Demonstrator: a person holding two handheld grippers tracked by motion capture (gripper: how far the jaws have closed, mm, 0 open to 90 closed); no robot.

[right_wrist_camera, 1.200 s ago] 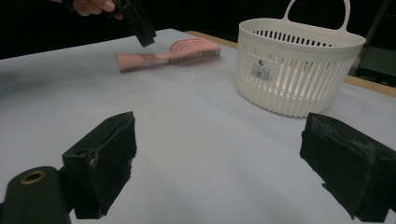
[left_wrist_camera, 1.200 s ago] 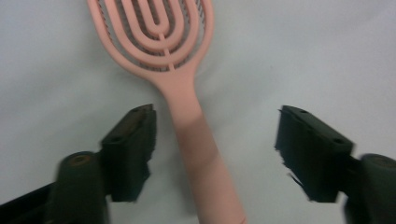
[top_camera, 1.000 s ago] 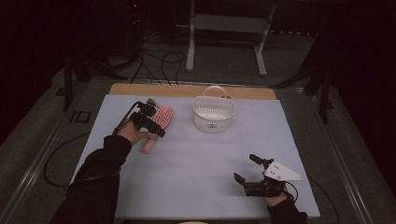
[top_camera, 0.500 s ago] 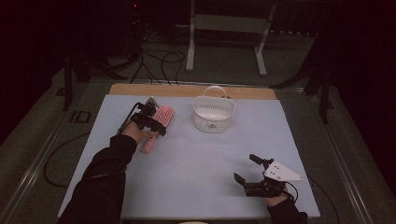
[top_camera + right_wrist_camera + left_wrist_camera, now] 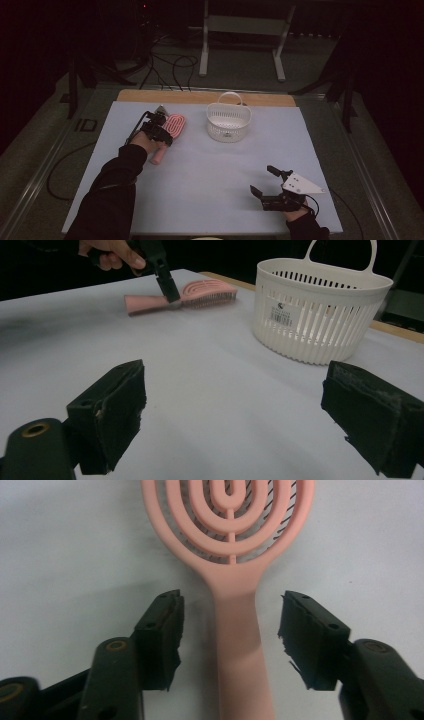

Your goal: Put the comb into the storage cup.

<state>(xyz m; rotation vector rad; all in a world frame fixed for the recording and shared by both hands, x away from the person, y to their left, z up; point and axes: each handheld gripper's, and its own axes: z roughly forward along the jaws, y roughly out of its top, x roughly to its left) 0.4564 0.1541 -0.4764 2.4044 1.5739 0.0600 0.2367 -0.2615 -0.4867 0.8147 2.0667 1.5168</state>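
While the left tongs (image 5: 231, 630) straddle the pink hairbrush (image 5: 235, 580) at its handle, the jaws have just been closing, yet a gap shows on each side and neither pad presses the plastic. Risk, as I judge it: the handle is smooth and tapered, and it sits nearer one pad, so uneven contact could twist or skid the brush on the bench (image 5: 210, 170) before the grip sets. A grip this near the neck may also let the handle end droop on lifting. Brush lies flat on the bench, back up, left of the white basket (image 5: 229, 121) and well apart from it. Right tongs (image 5: 263, 182) rest near the front edge, jaws wide apart, holding nothing.
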